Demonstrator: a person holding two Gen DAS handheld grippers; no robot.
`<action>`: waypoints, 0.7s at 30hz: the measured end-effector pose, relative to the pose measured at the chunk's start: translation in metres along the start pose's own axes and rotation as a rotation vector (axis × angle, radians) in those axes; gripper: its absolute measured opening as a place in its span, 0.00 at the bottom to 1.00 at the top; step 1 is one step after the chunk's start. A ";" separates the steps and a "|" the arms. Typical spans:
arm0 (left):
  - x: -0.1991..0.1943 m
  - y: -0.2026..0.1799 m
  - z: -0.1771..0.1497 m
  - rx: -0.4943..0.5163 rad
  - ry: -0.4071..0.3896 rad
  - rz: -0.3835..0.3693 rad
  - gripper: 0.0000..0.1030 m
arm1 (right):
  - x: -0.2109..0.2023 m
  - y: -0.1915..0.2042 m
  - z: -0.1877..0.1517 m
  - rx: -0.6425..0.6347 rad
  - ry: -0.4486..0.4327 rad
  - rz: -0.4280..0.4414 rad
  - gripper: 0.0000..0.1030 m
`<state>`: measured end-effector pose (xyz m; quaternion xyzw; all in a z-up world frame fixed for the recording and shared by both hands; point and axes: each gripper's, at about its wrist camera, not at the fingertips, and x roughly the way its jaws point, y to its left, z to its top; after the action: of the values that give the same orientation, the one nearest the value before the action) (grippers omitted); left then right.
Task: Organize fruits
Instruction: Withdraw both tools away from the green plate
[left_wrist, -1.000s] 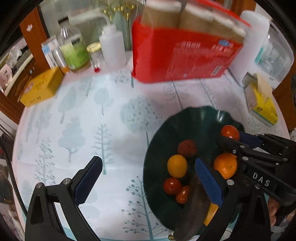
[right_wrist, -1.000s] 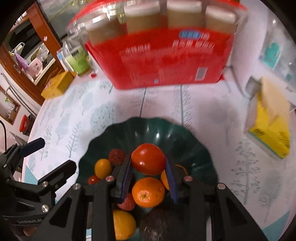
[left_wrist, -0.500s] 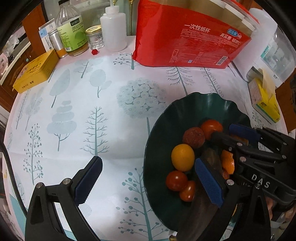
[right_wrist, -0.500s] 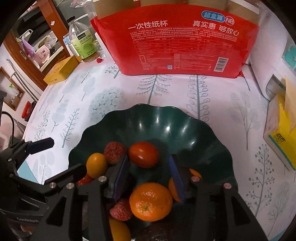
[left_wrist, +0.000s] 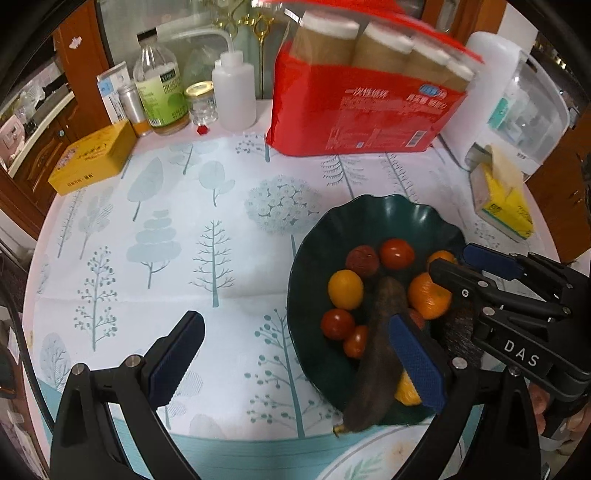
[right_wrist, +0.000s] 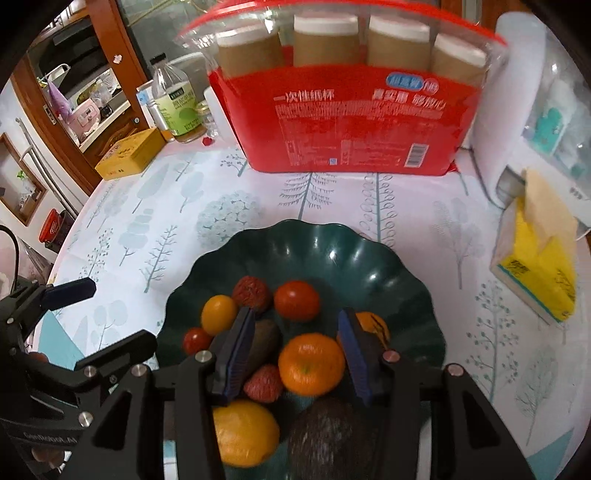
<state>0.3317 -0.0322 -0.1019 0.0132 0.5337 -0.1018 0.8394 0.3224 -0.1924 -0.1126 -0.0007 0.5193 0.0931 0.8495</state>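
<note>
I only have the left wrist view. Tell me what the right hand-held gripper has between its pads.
Observer: Nothing is gripped. The right hand-held gripper has just been opening its jaws. They stand apart over the mandarin, which lies in the green bowl.
Operator: Name what sits behind that gripper's body; it blocks my view.
Observer: A dark, rough avocado lies at the bowl's near rim, beside a yellow citrus fruit.
Operator: Report what lies next to that mandarin.
Observer: A red lychee lies against its left side as the right wrist view shows it.
</note>
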 end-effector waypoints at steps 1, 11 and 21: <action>-0.005 -0.001 -0.001 0.001 -0.006 -0.001 0.97 | -0.005 0.001 -0.001 0.002 -0.007 0.000 0.47; -0.070 -0.007 -0.037 0.008 -0.075 0.000 0.97 | -0.067 0.012 -0.034 0.026 -0.057 -0.002 0.47; -0.129 -0.012 -0.079 -0.020 -0.127 -0.028 0.97 | -0.133 0.036 -0.086 0.032 -0.110 0.010 0.47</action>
<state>0.2067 -0.0130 -0.0191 -0.0091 0.4804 -0.1091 0.8702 0.1822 -0.1865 -0.0311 0.0203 0.4732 0.0889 0.8762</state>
